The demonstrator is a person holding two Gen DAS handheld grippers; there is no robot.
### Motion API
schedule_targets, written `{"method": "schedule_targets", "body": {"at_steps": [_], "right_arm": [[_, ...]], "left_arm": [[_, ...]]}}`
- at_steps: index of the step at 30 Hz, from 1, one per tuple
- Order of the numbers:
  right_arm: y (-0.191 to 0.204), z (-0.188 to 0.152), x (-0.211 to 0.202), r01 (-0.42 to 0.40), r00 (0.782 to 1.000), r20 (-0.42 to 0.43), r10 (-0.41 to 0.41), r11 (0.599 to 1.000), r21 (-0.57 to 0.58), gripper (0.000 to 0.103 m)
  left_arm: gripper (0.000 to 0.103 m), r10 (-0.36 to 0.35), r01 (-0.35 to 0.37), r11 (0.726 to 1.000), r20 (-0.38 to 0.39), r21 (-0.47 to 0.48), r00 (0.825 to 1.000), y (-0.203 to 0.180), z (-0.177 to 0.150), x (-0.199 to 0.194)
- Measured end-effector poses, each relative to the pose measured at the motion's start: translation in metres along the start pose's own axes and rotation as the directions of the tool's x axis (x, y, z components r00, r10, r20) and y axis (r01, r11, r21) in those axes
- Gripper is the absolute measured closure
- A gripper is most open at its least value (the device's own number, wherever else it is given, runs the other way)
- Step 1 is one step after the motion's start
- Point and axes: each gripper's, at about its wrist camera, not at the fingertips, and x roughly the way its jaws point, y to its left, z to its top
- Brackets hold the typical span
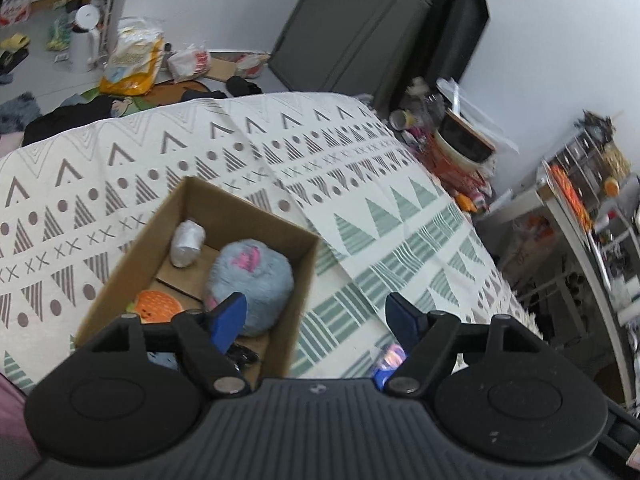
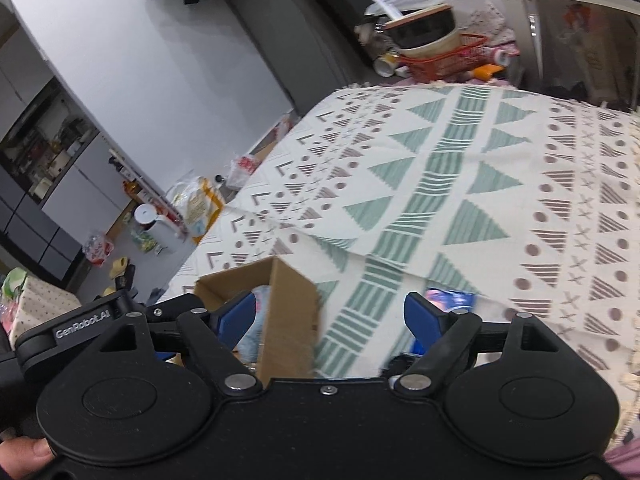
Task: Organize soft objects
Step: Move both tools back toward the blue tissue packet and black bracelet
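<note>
Plush ball (image 1: 250, 280) in box (image 1: 308, 264) — box on patterned cloth (image 1: 360, 184).

Left wrist view: looks forward and down from close above the cardboard box (image 1: 296, 280), over the patterned cloth (image 1: 400, 168), toward a white wall and cluttered floor. Right wrist view: sits beside it, a little further right, tilted — same box (image 2: 288, 312) at lower left, same cloth (image 2: 500, 168) filling the middle. Both views share box, cloth and the red basket (image 2: 444, 60) beyond.
</note>
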Motion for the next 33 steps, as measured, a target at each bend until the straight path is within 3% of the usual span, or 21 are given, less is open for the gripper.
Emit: {"method": "schedule_targets", "body": {"at_steps": [9,20,28,31,33], "right_arm": [[-0.050,-0.005,-0.007,-0.002,1.000,-0.015,0.004,0.997,0.083,0.023],[-0.098,-0.012,0.001,-0.084,0.996,-0.021,0.089,0.981,0.175,0.026],[-0.122,-0.020,0.013,-0.115,0.992,-0.034,0.125,0.968,0.221,0.025],[-0.127,-0.024,0.021,-0.085,0.993,-0.060,0.101,0.972,0.219,0.026],[-0.131,-0.026,0.028,-0.082,0.991,-0.084,0.104,0.970,0.230,0.032]], "left_arm": [[0.029,-0.002,0.005,0.996,-0.033,0.090,0.999,-0.039,-0.025,0.006],[0.037,0.023,-0.010,0.993,-0.105,0.116,0.994,-0.066,-0.059,0.031],[0.043,0.079,-0.059,0.991,-0.167,0.122,0.983,-0.073,-0.078,0.061],[0.044,0.101,-0.079,0.990,-0.187,0.119,0.977,-0.072,-0.085,0.074],[0.048,0.115,-0.093,0.989,-0.202,0.118,0.973,-0.072,-0.089,0.083]]}}
